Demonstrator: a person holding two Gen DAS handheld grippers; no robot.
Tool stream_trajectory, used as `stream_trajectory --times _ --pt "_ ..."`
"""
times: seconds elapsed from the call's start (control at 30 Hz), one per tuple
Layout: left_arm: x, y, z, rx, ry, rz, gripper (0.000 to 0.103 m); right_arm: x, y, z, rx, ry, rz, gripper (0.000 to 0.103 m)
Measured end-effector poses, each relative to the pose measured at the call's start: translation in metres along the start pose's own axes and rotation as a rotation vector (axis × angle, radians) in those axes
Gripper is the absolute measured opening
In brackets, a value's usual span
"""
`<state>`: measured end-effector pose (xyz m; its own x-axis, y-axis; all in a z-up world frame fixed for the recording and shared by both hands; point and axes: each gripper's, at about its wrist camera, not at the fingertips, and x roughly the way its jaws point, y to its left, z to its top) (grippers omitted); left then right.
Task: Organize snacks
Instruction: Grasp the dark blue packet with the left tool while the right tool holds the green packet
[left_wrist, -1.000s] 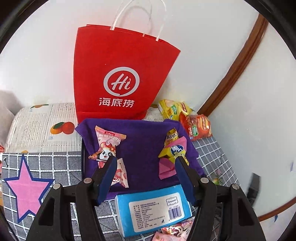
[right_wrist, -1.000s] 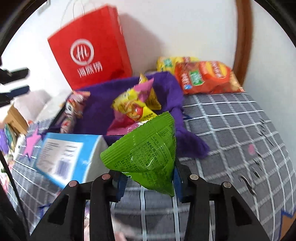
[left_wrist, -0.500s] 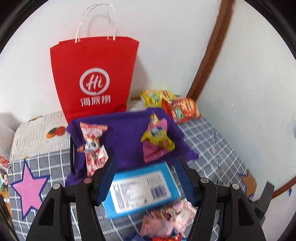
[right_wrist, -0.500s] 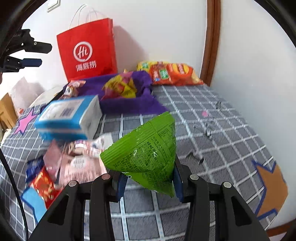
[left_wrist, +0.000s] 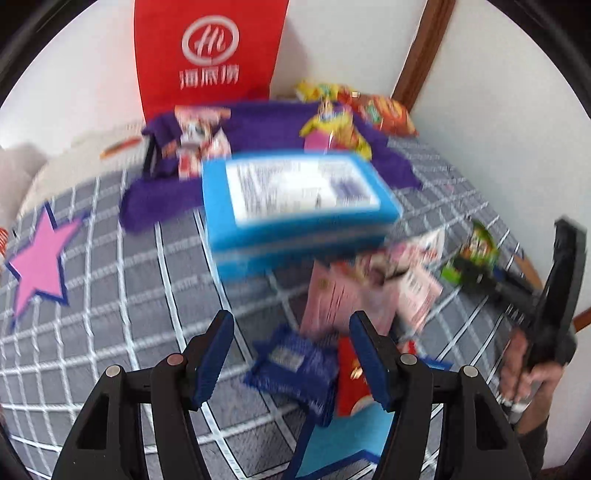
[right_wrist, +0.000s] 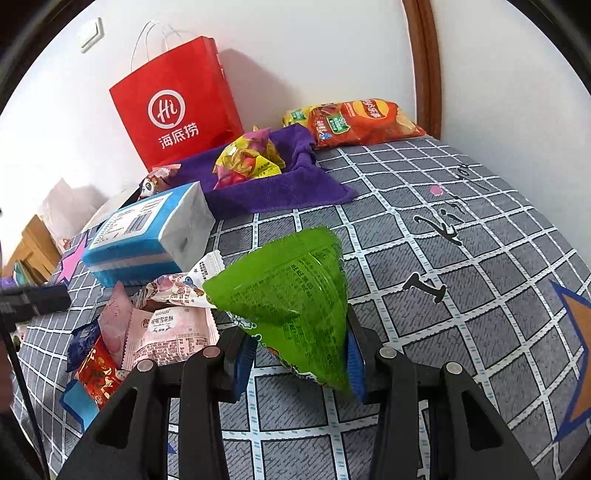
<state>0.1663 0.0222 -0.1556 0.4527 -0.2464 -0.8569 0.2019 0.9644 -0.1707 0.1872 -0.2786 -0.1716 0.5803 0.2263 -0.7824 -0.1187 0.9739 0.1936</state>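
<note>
Beside the blue tissue box (right_wrist: 147, 236), on its near side, a loose heap of small snack packets (right_wrist: 162, 325) lies on the grey checked bedcover (right_wrist: 461, 295): pink, dark blue and red wrappers, touching one another. The right gripper (right_wrist: 299, 354) has its jaws closed on a green snack bag (right_wrist: 291, 295), held clear above the cover, to the right of the box. The left gripper (left_wrist: 291, 343) stands partly open with nothing between its jaws, over the dark blue packet (left_wrist: 295, 365) in the heap. Behind the box, a purple cloth (right_wrist: 273, 188) carries a yellow snack bag (right_wrist: 251, 158); a red paper bag (right_wrist: 177, 107) stands against the wall beyond it.
</note>
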Motion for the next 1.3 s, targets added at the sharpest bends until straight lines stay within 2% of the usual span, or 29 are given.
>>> stream_trajectory --times 0.1,0.33,0.47,0.73,0.83,0.9,0.93,1.0,1.07,1.3 --pt "0.008 -0.004 -0.013 0.048 0.005 -0.035 0.063 0.003 0.001 0.0 -0.004 0.012 0.008 0.042" --pt "0.022 -0.005 -0.033 0.119 0.029 -0.025 0.063 0.006 0.008 -0.002 -0.045 0.017 -0.02 0.042" --pt "0.013 -0.011 -0.048 0.196 0.019 -0.007 0.063 0.007 0.008 -0.002 -0.056 0.02 -0.027 0.042" --pt "0.017 -0.022 -0.05 0.265 0.007 0.029 0.076 0.009 0.01 -0.002 -0.064 0.027 -0.036 0.042" --pt "0.018 -0.021 -0.05 0.268 -0.011 0.028 0.077 0.009 0.009 -0.002 -0.062 0.027 -0.035 0.042" --pt "0.015 -0.019 -0.052 0.257 -0.03 0.029 0.071 0.009 0.009 -0.002 -0.061 0.028 -0.033 0.042" --pt "0.014 -0.017 -0.054 0.251 -0.045 0.039 0.061 0.009 0.008 -0.002 -0.06 0.027 -0.033 0.042" --pt "0.01 -0.015 -0.057 0.244 -0.056 0.044 0.054 0.008 0.008 -0.002 -0.06 0.026 -0.033 0.042" --pt "0.007 -0.013 -0.057 0.239 -0.063 0.048 0.036 0.008 0.009 -0.002 -0.061 0.026 -0.036 0.042" --pt "-0.005 -0.005 -0.054 0.197 -0.075 0.024 0.034 0.007 0.009 -0.003 -0.063 0.018 -0.033 0.042"
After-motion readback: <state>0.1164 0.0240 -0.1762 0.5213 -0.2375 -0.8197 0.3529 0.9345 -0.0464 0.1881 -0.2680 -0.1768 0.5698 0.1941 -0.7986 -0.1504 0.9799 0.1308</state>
